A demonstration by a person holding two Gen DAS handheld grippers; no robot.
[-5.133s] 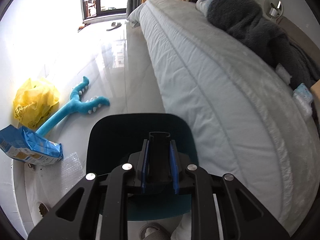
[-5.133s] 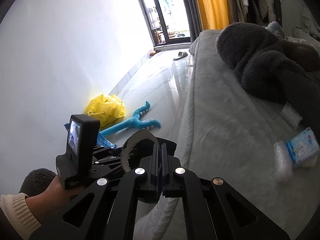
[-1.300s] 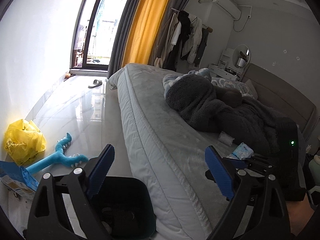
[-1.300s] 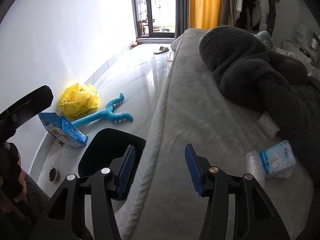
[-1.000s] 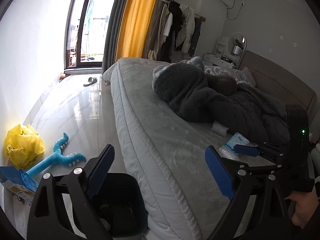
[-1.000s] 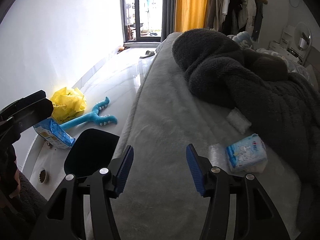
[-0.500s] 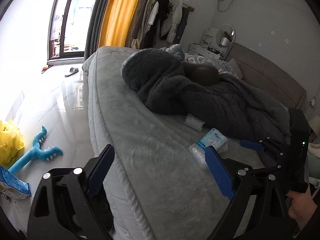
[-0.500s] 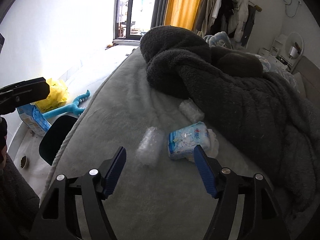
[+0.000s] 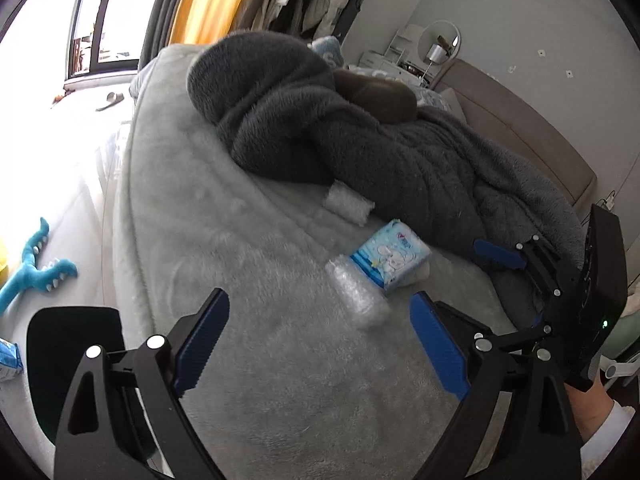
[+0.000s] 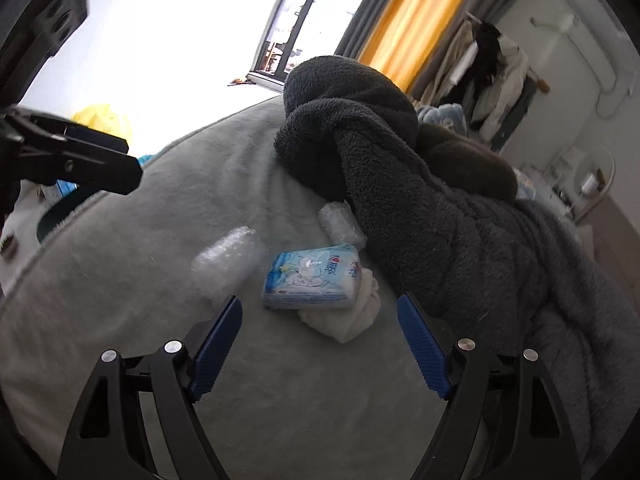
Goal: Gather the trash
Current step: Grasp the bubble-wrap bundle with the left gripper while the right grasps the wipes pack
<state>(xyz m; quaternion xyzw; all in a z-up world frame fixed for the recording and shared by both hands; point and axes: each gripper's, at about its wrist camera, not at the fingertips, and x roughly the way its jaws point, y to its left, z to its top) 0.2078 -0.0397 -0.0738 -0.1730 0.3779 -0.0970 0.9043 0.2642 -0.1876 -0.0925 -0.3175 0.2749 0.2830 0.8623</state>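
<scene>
Both grippers have moved up from the floor side and now hang over the bed [image 9: 248, 248], closer to the trash than a moment ago. Five seconds back, both had their fingers shut near the dark bin; now both are wide apart and hold nothing.

From the left wrist camera, the left gripper [image 9: 320, 340] has its blue fingers [image 9: 202, 336] spread over the fluffy grey bed cover. Just past them lies a roll of bubble wrap [image 9: 358, 296]. It touches a blue and white tissue pack [image 9: 390, 256]. A second, smaller bubble wrap roll [image 9: 348, 204] sits farther back, right against the dark grey fuzzy blanket [image 9: 360, 136]. The right gripper [image 9: 520, 264] shows at the right edge of this view, near the blanket. The dark bin [image 9: 72, 356] stands on the floor at the lower left, beside the bed. A blue plush toy [image 9: 32, 272] lies on the floor near it.

From the right wrist camera, the right gripper [image 10: 320, 340] points at the tissue pack [image 10: 312, 278], which sits just ahead, between its open fingers [image 10: 422, 346]. A crumpled white tissue wad [image 10: 348, 316] pokes out from under the pack on its right side. The bubble wrap roll [image 10: 224, 258] lies to the left of the pack. A yellow plastic bag [image 10: 106, 122] sits on the floor far off to the left.
</scene>
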